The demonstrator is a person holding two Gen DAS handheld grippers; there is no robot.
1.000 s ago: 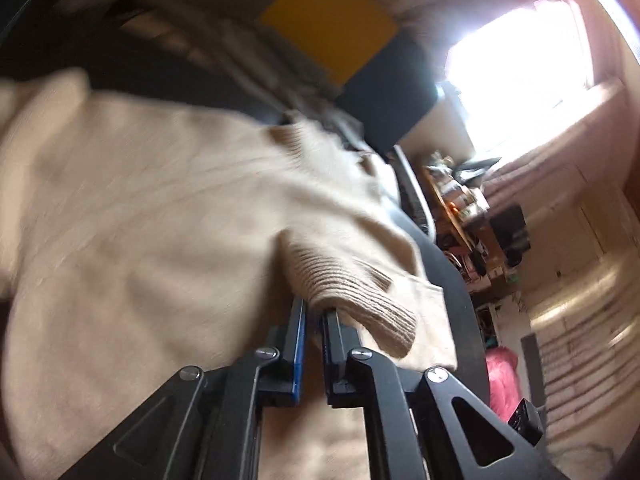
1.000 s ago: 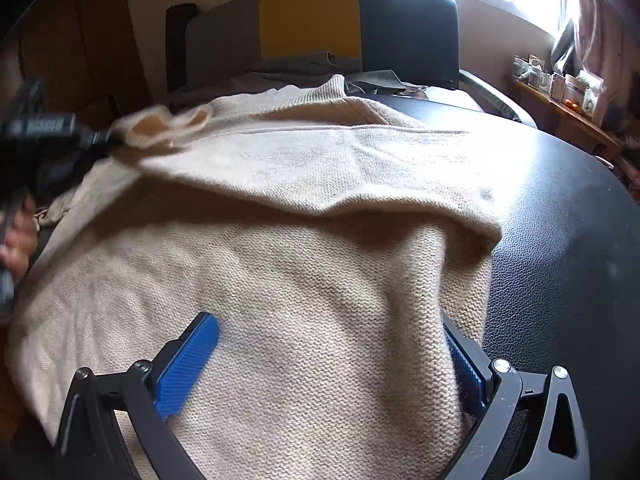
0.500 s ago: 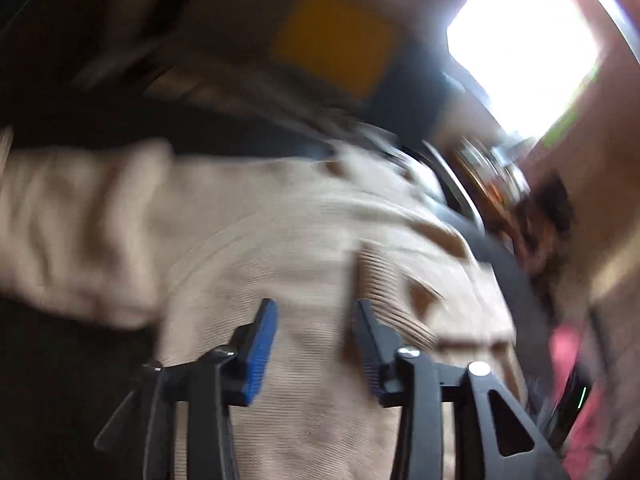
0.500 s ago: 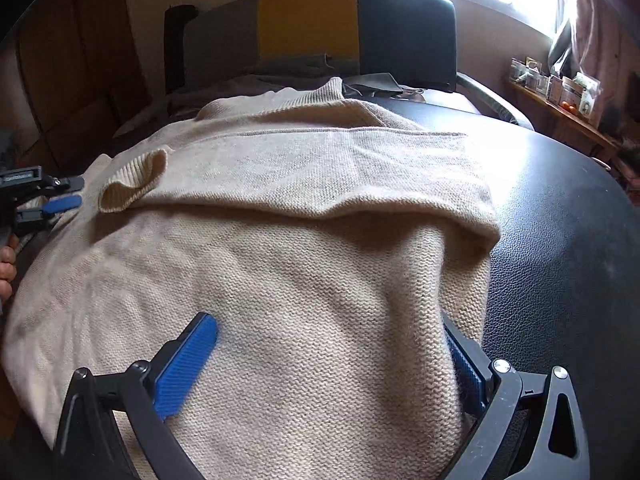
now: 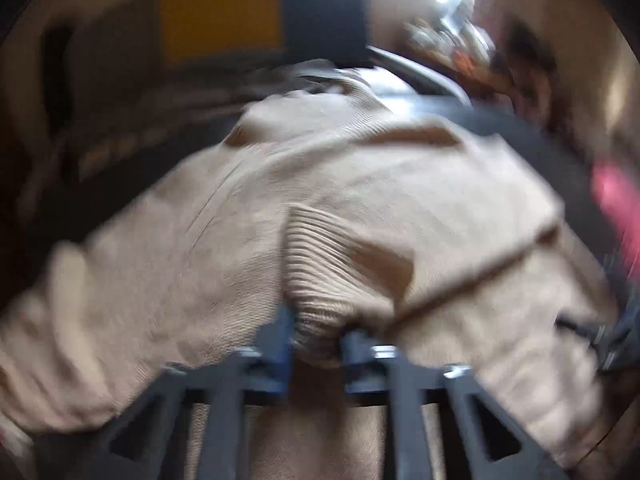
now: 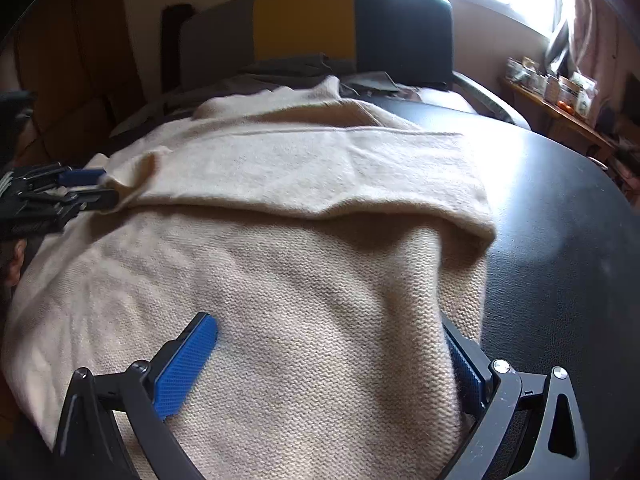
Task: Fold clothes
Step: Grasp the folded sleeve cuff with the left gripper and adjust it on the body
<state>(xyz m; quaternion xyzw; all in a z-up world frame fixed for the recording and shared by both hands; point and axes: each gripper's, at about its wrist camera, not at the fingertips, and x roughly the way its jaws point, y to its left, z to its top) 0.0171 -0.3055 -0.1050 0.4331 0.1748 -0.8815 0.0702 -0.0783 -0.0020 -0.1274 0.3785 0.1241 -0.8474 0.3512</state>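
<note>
The left gripper (image 5: 316, 336) pinches the ribbed cuff (image 5: 320, 264) of the beige sweater (image 6: 304, 280); the right gripper (image 6: 332, 364) spreads wide over its lower body on the dark surface (image 6: 560, 240).

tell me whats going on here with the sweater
A person with a gripper in each hand is folding a beige sweater on a black table. One sleeve already lies folded across the body. The left gripper is at the sleeve's ribbed cuff, which sits between its fingers. The right gripper rests open over the sweater's near part.
</note>
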